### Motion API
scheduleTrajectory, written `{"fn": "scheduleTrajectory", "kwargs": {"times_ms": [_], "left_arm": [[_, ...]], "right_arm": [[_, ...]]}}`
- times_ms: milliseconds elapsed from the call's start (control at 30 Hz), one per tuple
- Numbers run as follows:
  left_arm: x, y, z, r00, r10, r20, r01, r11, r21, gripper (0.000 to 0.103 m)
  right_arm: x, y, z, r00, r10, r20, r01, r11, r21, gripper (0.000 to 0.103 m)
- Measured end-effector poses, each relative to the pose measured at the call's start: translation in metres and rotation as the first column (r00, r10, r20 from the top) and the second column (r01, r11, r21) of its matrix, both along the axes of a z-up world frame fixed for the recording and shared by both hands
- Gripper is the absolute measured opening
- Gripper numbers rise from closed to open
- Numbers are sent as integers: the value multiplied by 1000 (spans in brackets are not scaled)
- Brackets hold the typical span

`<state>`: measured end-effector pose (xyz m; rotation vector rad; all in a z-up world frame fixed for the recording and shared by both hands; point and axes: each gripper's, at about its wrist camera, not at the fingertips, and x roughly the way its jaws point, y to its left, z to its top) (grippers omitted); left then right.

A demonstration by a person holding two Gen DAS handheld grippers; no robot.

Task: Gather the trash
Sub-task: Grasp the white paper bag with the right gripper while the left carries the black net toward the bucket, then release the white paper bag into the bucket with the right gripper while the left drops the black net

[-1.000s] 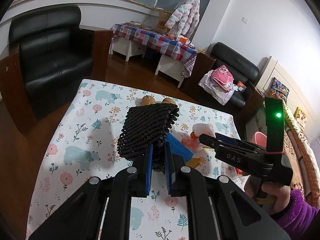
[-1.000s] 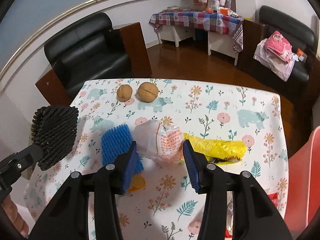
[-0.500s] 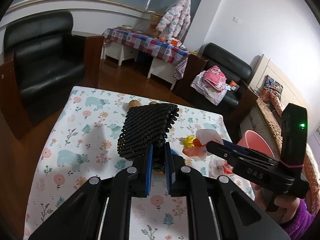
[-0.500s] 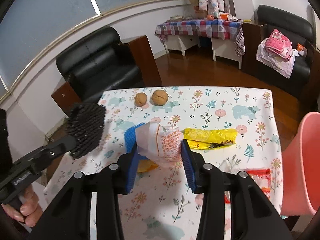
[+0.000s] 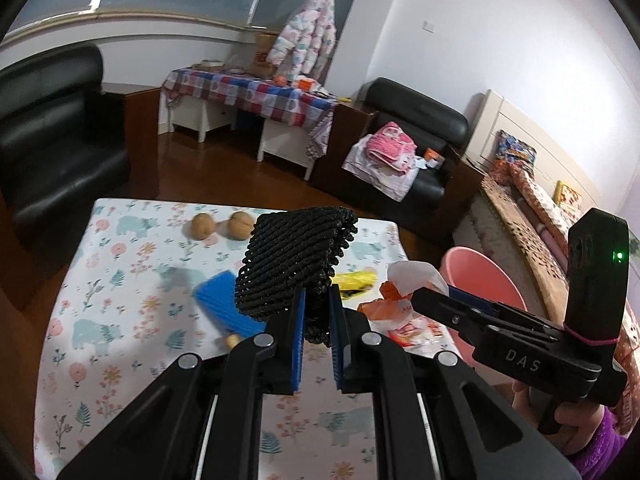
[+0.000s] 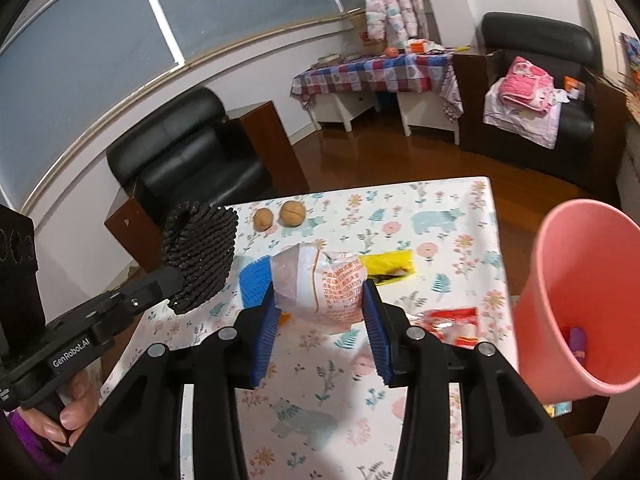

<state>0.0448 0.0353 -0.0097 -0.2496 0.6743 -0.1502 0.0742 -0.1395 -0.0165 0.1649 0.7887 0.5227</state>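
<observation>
I hold two pieces of trash clear of the table [image 6: 460, 216]. My left gripper [image 5: 316, 308] is clamped tight on a black foam net [image 5: 294, 258], gripping only its lower edge, so most of the net stands free above the pads. My right gripper [image 6: 320, 304] is closed about halfway on a white plastic bag [image 6: 320, 284] with orange print, which fills the gap between the pads. The pink bin [image 6: 576, 300] stands off the table edge at 3 o'clock in the right wrist view, with items already inside. Remaining on the table: a blue foam net [image 6: 254, 282] at 9 o'clock of the bag, a yellow wrapper [image 6: 390, 264] at 2 o'clock, a red wrapper [image 6: 456, 322] at 4 o'clock, and two walnuts [image 6: 282, 216] at 12 o'clock. Risk one: the thin bag may slip from the pads during the swing to the bin. Risk two: both grippers converge on one bin opening and may collide. Risk three: the light net may catch the rim and fall outside.
</observation>
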Motion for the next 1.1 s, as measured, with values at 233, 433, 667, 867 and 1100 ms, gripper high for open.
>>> {"fn": "scheduleTrajectory", "kwargs": {"times_ms": [233, 433, 667, 867, 1100], "left_arm": [[9, -40, 5, 997, -83, 8, 83, 996, 13, 10], [19, -78, 8, 987, -163, 7, 163, 987, 9, 10], [33, -117, 9, 970, -244, 1, 244, 970, 8, 10], [42, -151, 9, 950, -311, -9, 311, 950, 0, 10], [52, -184, 8, 928, -373, -16, 373, 928, -10, 10]], "right_arm": [[-3, -44, 3, 995, -97, 10, 97, 995, 29, 42], [-5, -93, 3, 977, -211, 20, 210, 977, 38, 42], [-10, -143, -3, 943, -330, 30, 330, 944, 10, 42], [-13, -174, -10, 918, -396, 21, 396, 918, 8, 42], [-16, -196, -17, 898, -439, 13, 439, 898, 10, 42]]}}
